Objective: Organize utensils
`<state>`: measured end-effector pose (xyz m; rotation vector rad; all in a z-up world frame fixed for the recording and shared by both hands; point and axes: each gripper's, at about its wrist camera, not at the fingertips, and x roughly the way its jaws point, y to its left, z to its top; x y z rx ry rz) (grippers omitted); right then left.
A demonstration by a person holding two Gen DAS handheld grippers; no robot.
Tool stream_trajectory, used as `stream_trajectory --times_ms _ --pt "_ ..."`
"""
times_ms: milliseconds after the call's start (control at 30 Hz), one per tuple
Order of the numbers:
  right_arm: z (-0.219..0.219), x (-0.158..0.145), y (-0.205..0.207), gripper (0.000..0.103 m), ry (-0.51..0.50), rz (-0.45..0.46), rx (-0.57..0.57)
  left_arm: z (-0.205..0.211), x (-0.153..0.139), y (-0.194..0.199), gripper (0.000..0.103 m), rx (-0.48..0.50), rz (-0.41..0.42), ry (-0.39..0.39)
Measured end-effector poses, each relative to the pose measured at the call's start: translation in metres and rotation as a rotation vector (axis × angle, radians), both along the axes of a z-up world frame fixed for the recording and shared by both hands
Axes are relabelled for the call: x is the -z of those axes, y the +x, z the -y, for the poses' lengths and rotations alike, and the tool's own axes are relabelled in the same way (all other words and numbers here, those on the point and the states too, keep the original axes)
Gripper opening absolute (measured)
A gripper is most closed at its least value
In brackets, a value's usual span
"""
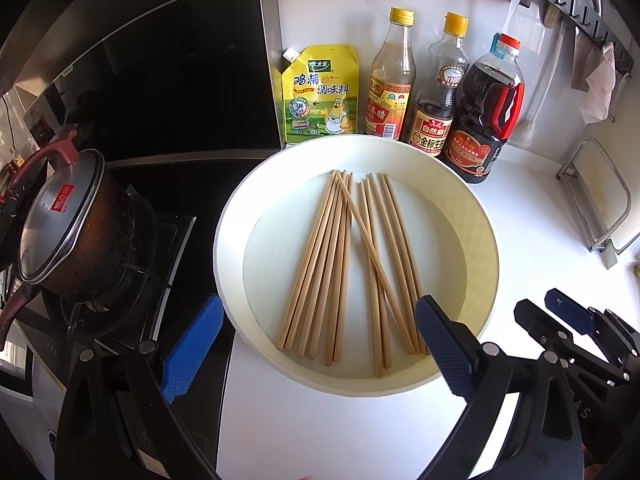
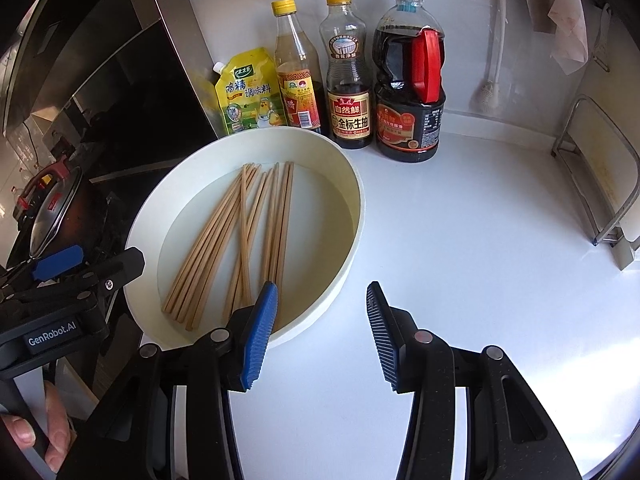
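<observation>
Several wooden chopsticks (image 1: 328,260) (image 2: 280,220) lie loosely side by side in a round white basin (image 1: 228,240) (image 2: 360,216) on the white counter, one crossing the others. My left gripper (image 1: 320,300) hovers over the basin's near side, open wide, its blue pads (image 1: 192,348) spread either side of the chopstick ends and touching nothing. My right gripper (image 2: 322,286) stands open and empty at the basin's near right rim, its left fingertip over the rim and its right one over bare counter. Each gripper shows at the edge of the other's view, the right gripper (image 1: 560,316) and the left gripper (image 2: 60,264).
Behind the basin stand a yellow seasoning pouch (image 1: 318,92) (image 2: 248,92) and three sauce bottles (image 1: 438,96) (image 2: 348,80). A lidded dark pot (image 1: 72,224) sits on the stove at left. A wire rack (image 2: 600,176) stands at right. A person's hand (image 2: 24,436) holds the left gripper.
</observation>
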<state>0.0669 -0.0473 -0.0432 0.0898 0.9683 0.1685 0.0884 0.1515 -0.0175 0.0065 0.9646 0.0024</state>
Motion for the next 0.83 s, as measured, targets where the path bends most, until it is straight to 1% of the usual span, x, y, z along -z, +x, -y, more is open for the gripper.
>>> stream_trajectory --times_ms 300,467,600,833 --pt "-0.002 -0.0017 0.0023 0.045 -0.003 0.001 -0.012 0.0009 0.0002 -0.0004 0.095 0.003 0.0 0.002" --pt "-0.0024 -0.0019 0.0023 0.045 -0.003 0.001 -0.012 -0.0018 -0.0013 -0.0013 0.095 0.003 0.009 -0.014" --pt "-0.0026 -0.0018 0.0022 0.045 -0.004 0.001 -0.011 -0.0023 -0.0018 -0.0016 0.096 -0.009 0.0 0.0" --pt "-0.0036 -0.0017 0.0027 0.045 -0.004 -0.001 -0.011 -0.0068 0.0001 0.0014 0.096 -0.016 -0.012 -0.007"
